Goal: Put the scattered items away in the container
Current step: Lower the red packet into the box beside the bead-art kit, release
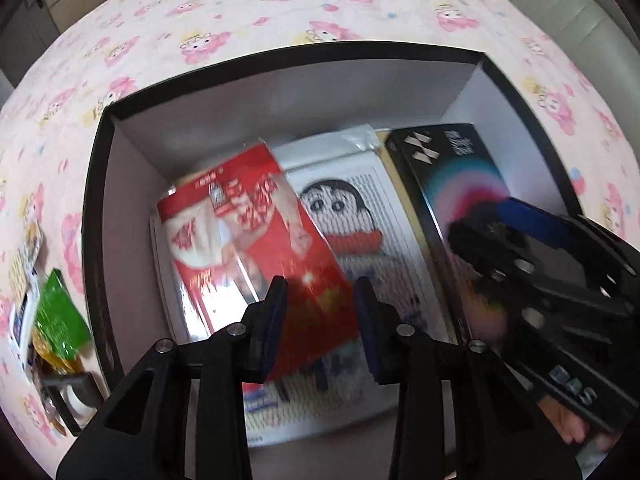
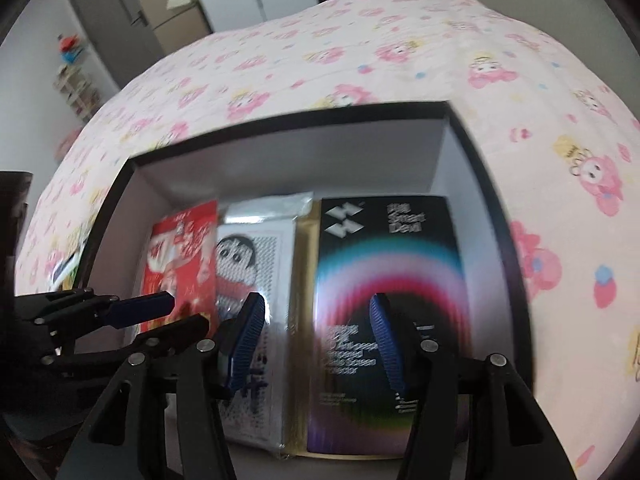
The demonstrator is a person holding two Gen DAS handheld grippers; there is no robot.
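On the far left of the left wrist view, outside the box, a few loose things lie on the pink cartoon-print sheet: a green packet, a blue-and-white packet just beside it, and a small dark holder with a white roll nearer the camera. All sit close to the box's left wall but apart from it.

The black box, white inside, fills the middle of both views. Inside it, at the left, a red packet is tilted, its lower end between the fingers of the left gripper. The jaws stand part closed with the packet between them; blur hides whether the pads press on it, so I cannot tell if it is pinched.

Next to the right, under the red packet, lies a white bag with a cartoon boy on it, flat on the box floor. Right of that, a black carton with a rainbow arc lies flat against the box's right side.

The right gripper hangs over this carton with its blue pads spread apart, nothing between them but the carton's face below. In the left wrist view it enters from the right edge, above the carton's near end.
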